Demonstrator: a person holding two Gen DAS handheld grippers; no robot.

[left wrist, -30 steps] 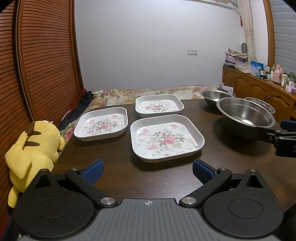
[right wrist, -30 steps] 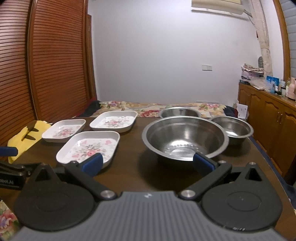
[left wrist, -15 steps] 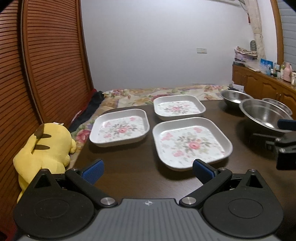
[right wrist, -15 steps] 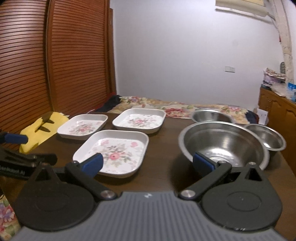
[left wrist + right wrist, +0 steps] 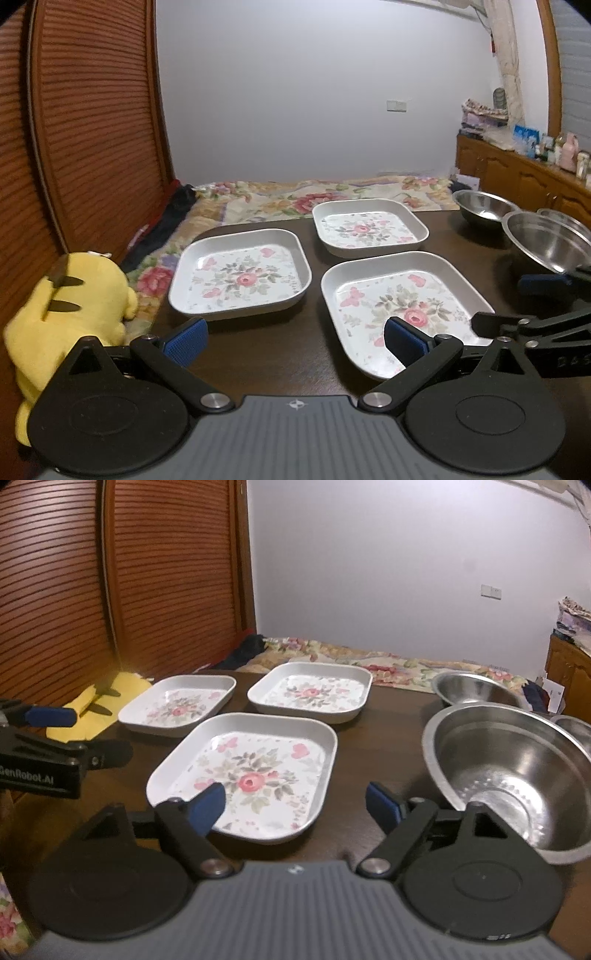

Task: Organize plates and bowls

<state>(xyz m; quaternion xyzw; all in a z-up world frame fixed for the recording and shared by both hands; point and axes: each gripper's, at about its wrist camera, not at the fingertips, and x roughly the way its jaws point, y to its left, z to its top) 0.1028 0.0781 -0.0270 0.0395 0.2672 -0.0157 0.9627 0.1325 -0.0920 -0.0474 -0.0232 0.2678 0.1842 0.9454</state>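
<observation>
Three white square plates with rose prints lie on the dark table: a near plate [image 5: 400,306] [image 5: 255,771], a left plate [image 5: 240,271] [image 5: 179,709] and a far plate [image 5: 367,225] [image 5: 312,692]. To their right stand a large steel bowl [image 5: 513,771] [image 5: 546,240] and two smaller steel bowls, one [image 5: 471,690] [image 5: 482,206] behind it. My left gripper [image 5: 293,341] is open, low over the table's near left corner. My right gripper [image 5: 295,806] is open over the near plate's front right edge. Both hold nothing.
A yellow plush toy [image 5: 70,306] sits off the table's left edge. A flowered bedspread [image 5: 314,194] lies beyond the table. Slatted wooden doors [image 5: 81,147] stand at the left, a wooden cabinet [image 5: 524,181] with small items at the right.
Both grippers have swung to the left: the plates now sit nearer the middle of each view and the bowls nearer the right edge. Nothing on the table has moved.
</observation>
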